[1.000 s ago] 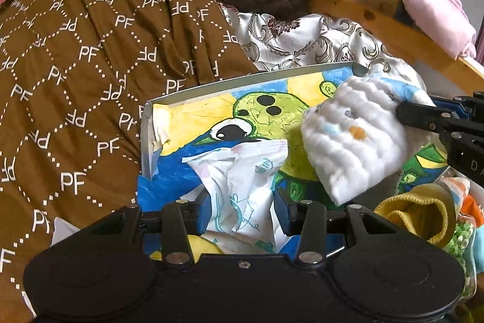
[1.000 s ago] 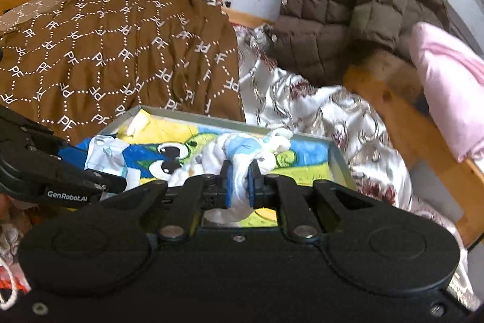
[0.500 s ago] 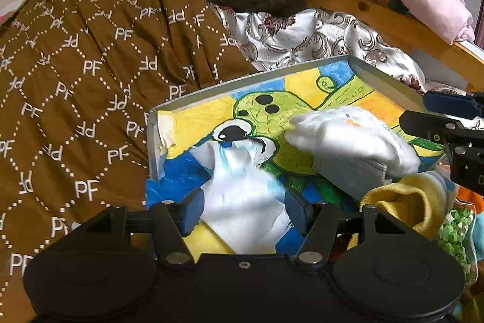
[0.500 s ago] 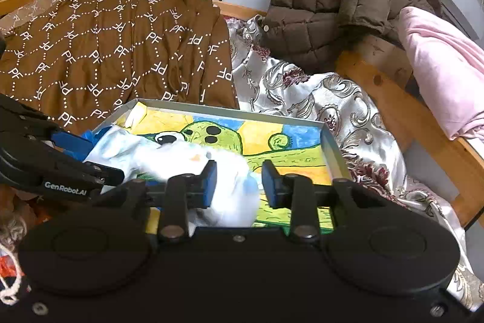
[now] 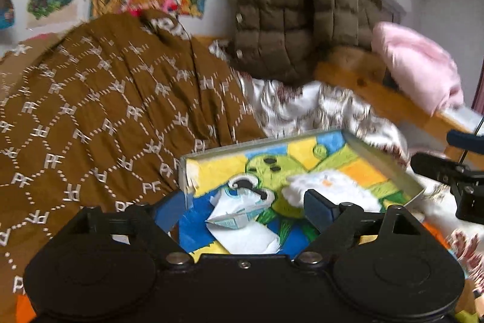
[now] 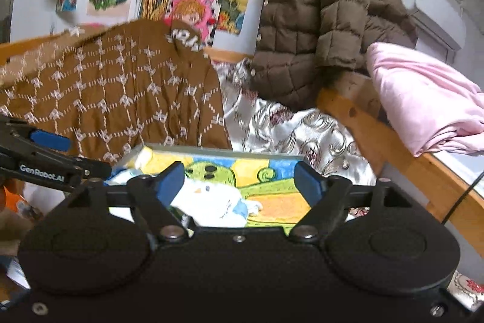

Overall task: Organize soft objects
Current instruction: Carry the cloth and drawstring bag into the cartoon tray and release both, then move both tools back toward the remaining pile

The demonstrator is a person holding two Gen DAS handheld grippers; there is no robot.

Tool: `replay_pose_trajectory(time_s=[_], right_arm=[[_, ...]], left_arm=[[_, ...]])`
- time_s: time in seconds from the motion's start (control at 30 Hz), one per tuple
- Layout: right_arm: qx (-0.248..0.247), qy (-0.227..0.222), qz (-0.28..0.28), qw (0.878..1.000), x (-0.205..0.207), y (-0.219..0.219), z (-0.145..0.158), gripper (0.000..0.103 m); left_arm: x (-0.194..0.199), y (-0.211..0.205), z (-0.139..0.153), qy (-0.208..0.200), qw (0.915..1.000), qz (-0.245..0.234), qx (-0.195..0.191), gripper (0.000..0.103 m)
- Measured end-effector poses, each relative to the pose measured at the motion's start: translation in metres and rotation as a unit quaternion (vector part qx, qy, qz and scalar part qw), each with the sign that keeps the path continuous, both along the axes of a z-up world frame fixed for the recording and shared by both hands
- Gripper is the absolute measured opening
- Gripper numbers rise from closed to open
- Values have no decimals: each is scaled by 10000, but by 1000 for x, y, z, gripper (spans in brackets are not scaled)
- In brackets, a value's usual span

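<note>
1. Brown patterned cloth (image 5: pixel 99 126) is the largest soft thing in front of you, draped just behind the painted tray (image 5: pixel 378 158) on the bed. Its hem lies against the tray's far rim, so a low sweep of your left tongs (image 5: pixel 242 206) could snag it and drag the tray askew.
2. The quilted jacket (image 6: pixel 326 20) and the pink bundle (image 6: pixel 423 99) sit on the wooden bed frame, well apart from the tray. They seem safe unless you swing wide to the right.
3. The tray itself rests on the slippery-looking silver bedspread (image 6: pixel 287 123). A nudge at its rim would likely slide or tip it and spill what it holds.
4. Your left tongs have just been opening and stand wide, with nothing pinched. The pale printed cloth (image 5: pixel 239 217) lies loose in the tray below them.
5. Your right tongs (image 6: pixel 239 180) have also just been opening and grip nothing. The white fluffy cloth (image 6: pixel 211 202) lies in the tray beneath.
6. Both cloths lie crumpled, not flat. A trailing edge might catch a pad as you lift away and come out of the tray.
</note>
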State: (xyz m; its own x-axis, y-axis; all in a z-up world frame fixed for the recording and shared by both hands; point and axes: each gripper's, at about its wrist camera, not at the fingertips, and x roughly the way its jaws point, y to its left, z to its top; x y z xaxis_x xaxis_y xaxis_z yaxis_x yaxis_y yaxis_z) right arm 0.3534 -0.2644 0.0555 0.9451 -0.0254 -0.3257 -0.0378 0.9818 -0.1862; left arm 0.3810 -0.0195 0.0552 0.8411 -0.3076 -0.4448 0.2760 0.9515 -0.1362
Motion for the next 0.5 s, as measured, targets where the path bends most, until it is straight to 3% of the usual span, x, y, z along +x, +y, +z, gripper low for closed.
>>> replay_pose_trajectory(time_s=[0.3, 0.5], right_arm=[[328, -536, 104, 9980, -64, 4, 36, 100], [561, -795, 186, 9951, -105, 1, 52, 102]], left_arm=[[-66, 28, 38, -628, 9964, 375, -440, 100], [-116, 41, 57, -820, 9942, 477, -503, 102]])
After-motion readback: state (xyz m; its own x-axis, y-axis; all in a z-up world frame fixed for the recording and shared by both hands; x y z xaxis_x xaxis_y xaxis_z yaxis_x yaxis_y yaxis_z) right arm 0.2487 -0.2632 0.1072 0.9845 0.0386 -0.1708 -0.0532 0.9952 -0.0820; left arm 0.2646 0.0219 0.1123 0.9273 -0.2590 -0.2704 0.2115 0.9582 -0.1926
